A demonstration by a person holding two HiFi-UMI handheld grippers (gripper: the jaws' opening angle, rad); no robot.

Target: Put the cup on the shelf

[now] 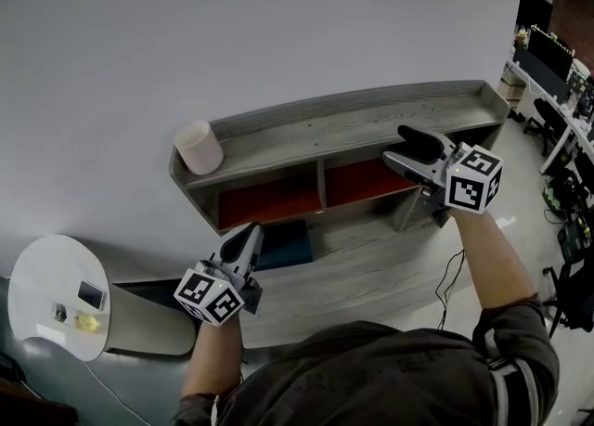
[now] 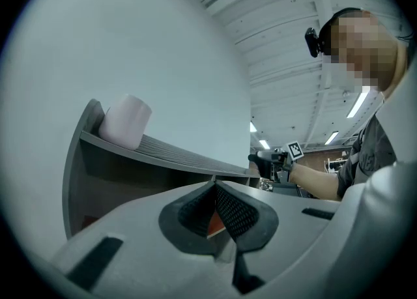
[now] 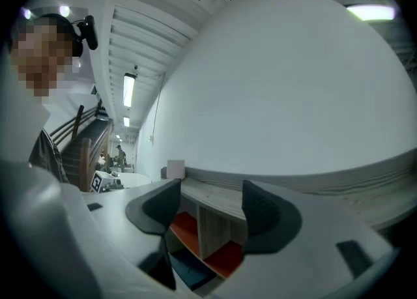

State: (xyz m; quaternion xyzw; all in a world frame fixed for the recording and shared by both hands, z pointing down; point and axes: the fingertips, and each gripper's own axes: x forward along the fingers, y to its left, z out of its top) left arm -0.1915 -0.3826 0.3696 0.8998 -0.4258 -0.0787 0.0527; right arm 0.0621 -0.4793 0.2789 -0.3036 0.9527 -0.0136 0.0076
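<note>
While the cup (image 1: 199, 147) stands upright at the left end of the shelf (image 1: 371, 118) top, it lies at eleven o'clock from my left gripper (image 1: 251, 231), the nearer one, jaws pressed together. My right gripper (image 1: 402, 148), spread and empty, has it at nine o'clock.

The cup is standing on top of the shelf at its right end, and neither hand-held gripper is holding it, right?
Not quite: the cup stands on top of the shelf at its left end, as the head view shows. Neither the left hand-held gripper nor the right hand-held gripper holds it.
</note>
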